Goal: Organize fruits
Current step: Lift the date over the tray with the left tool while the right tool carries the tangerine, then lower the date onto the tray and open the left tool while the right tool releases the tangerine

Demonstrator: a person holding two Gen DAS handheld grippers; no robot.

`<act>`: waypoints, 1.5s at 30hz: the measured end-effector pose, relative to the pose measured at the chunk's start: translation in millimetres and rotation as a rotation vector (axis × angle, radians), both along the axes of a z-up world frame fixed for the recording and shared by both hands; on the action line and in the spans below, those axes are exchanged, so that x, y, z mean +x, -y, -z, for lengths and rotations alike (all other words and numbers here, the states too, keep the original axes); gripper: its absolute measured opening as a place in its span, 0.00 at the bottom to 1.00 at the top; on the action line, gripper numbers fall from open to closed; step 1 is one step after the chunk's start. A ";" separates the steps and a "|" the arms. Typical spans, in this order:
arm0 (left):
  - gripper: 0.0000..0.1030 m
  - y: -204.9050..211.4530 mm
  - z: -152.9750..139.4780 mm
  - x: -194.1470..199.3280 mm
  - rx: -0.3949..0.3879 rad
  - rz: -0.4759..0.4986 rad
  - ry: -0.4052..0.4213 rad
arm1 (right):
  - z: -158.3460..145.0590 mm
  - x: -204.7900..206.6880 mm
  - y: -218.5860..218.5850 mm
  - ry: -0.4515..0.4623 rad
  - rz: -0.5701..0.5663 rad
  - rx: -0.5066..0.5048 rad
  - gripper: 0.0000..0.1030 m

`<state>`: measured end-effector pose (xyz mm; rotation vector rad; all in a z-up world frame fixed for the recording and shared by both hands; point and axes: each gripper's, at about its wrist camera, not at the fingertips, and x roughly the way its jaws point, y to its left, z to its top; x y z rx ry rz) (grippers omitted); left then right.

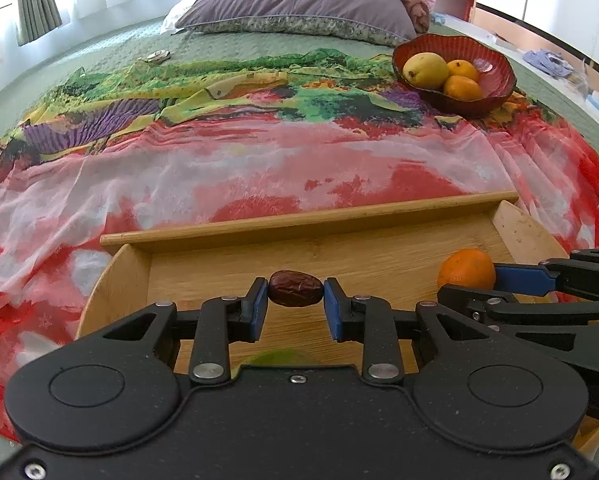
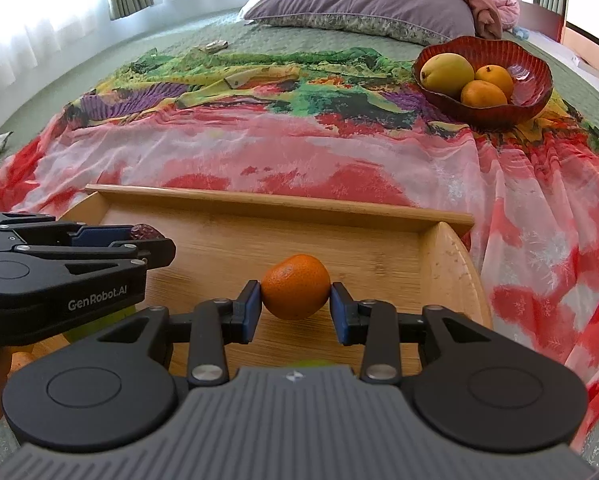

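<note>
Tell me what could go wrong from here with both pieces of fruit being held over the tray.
1. The left hand-held gripper pinches the wrinkled dark red date only by its ends; it may slip out.
2. The round orange tangerine in the right hand-held gripper could roll free.
3. The ruffled red glass bowl sits on soft, wrinkled cloth, so dropped fruit might tip it.
</note>
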<state>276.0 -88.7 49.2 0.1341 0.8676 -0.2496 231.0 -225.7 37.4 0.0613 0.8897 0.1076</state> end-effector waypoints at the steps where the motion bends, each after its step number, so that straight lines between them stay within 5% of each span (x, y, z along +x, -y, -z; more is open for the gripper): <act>1: 0.28 -0.4 0.7 0.4 -0.001 0.000 -0.002 | 0.6 0.3 0.0 -0.001 0.001 0.000 0.42; 34: 0.29 -3.1 16.5 -0.1 0.006 -0.004 -0.018 | 3.9 -4.5 -2.5 -0.005 -0.038 0.048 0.43; 38: 0.31 -3.2 16.6 -0.4 0.005 -0.007 -0.016 | 4.1 -6.2 -13.0 0.012 -0.056 -0.008 0.44; 44: 0.41 -3.7 16.2 -1.1 0.013 -0.011 -0.012 | 3.3 -6.0 -11.5 0.023 -0.055 0.014 0.49; 45: 0.44 -4.5 15.9 -1.2 0.013 -0.015 -0.010 | 2.1 -7.3 -10.8 0.029 -0.057 0.021 0.59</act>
